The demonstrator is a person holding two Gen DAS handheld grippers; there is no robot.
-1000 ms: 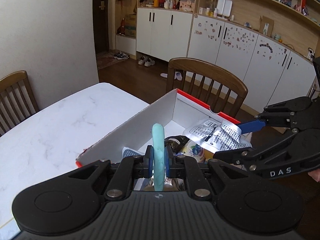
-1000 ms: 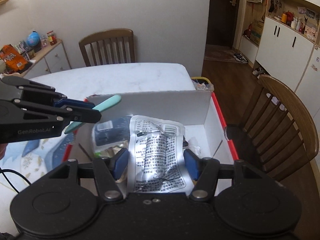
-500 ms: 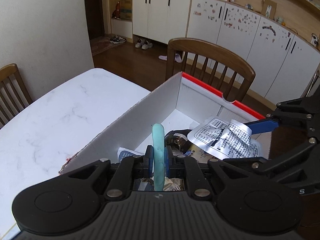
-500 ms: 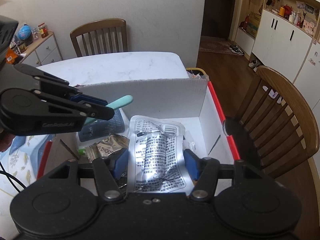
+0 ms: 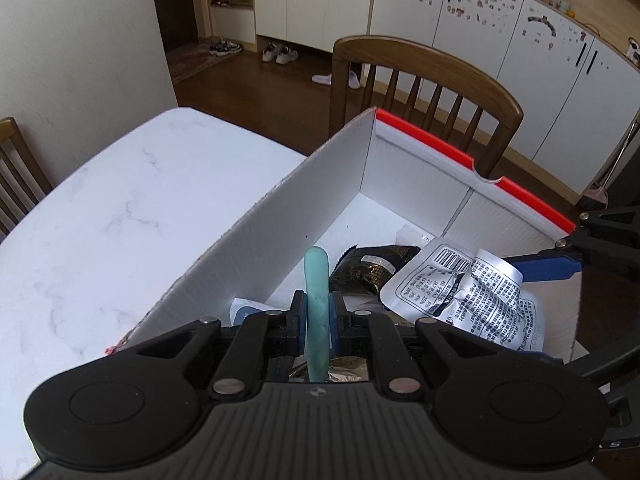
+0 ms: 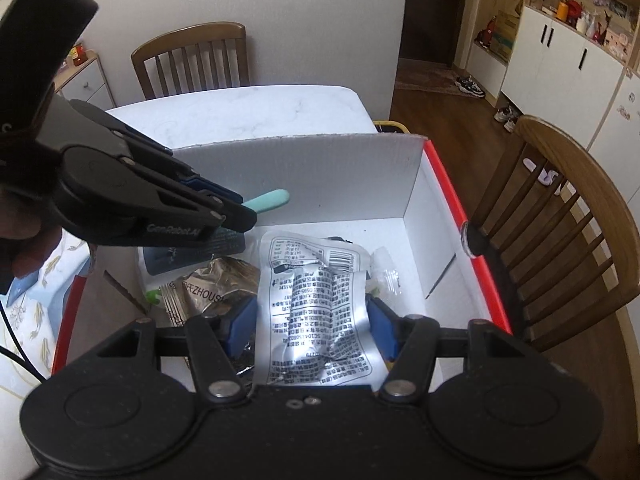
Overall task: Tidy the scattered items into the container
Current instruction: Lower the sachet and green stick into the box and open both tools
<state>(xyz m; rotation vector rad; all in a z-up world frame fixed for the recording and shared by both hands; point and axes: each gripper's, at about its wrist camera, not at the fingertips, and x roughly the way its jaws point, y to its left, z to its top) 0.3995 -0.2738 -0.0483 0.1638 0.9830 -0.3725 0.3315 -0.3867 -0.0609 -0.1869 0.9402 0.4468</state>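
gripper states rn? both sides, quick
Left gripper: shut on the teal handle, over the box.
Right gripper: jaws set wide around the silver packet; whether the pads press it cannot be told.

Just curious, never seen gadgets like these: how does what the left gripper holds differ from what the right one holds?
The left gripper pinches a slim, smooth teal handle; the right gripper holds a wide, crinkled silver packet covered in print. The handle looks rigid, the packet floppy. Both hang above the white box.
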